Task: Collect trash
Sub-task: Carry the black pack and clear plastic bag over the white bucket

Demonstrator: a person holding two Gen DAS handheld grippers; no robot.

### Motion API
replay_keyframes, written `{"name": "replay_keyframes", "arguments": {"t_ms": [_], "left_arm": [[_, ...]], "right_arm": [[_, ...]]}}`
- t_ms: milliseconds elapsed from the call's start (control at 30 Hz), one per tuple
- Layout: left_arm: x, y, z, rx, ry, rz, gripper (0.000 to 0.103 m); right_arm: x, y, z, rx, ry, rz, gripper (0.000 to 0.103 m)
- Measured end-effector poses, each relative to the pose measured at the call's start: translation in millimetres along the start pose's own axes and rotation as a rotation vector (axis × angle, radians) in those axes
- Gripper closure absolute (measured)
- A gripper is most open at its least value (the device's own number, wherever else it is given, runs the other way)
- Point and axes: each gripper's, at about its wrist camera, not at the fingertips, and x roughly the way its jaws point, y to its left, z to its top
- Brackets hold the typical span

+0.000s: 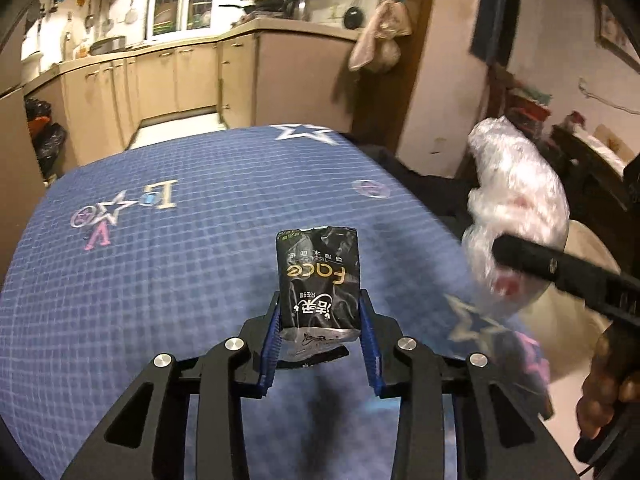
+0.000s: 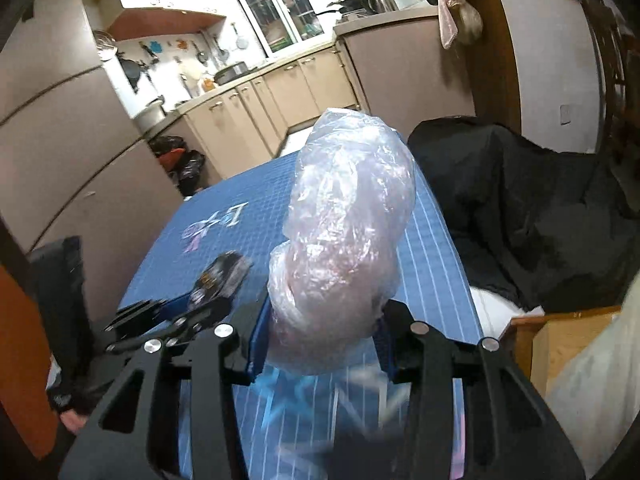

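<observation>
Both pieces of trash are already off the blue checked desk (image 1: 168, 264) and in the air above it. The black tissue packet (image 1: 318, 280) sits between the pads of the left claw (image 1: 320, 336), pinched across its lower half; it looks light, thin and crinkly, so a hold across the flat faces near the bottom seam should keep it from sliding. The crumpled clear plastic bag (image 2: 344, 224) bulges up out of the right claw (image 2: 320, 340), squeezed at its lower end; it is probably very light, soft and slippery, best gripped where it bunches thickest. Each claw is partly closed on its item, tilted downward toward the desk, the right one beside the desk's right edge.
</observation>
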Motion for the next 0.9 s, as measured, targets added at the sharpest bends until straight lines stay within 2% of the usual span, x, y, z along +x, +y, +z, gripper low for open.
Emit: {"name": "replay_keyframes", "arguments": {"t_ms": [200, 333, 467, 700, 833, 900], "left_arm": [[-18, -49, -9, 0.066, -0.012, -0.096, 0.067], [-30, -88, -13, 0.117, -0.015, -0.181, 0.067], [-26, -133, -10, 0.182, -0.001, -0.263, 0.067], [-23, -227, 9, 0.329, -0.021, -0.406, 0.067], [-14, -275, 21, 0.381, -0.007, -0.490, 0.067], [-6, -294, 25, 0.393, 0.012, -0.522, 0.067]], "right_arm": [[-66, -16, -22, -0.002, -0.057, 0.007, 0.061], [-126, -45, -36, 0.059, -0.128, -0.019, 0.061], [-183, -73, -46, 0.101, -0.210, -0.104, 0.061], [-263, -127, -66, 0.129, -0.307, -0.359, 0.061], [-288, -157, -70, 0.150, -0.335, -0.412, 0.061], [-292, -170, -69, 0.158, -0.338, -0.406, 0.061]]}}
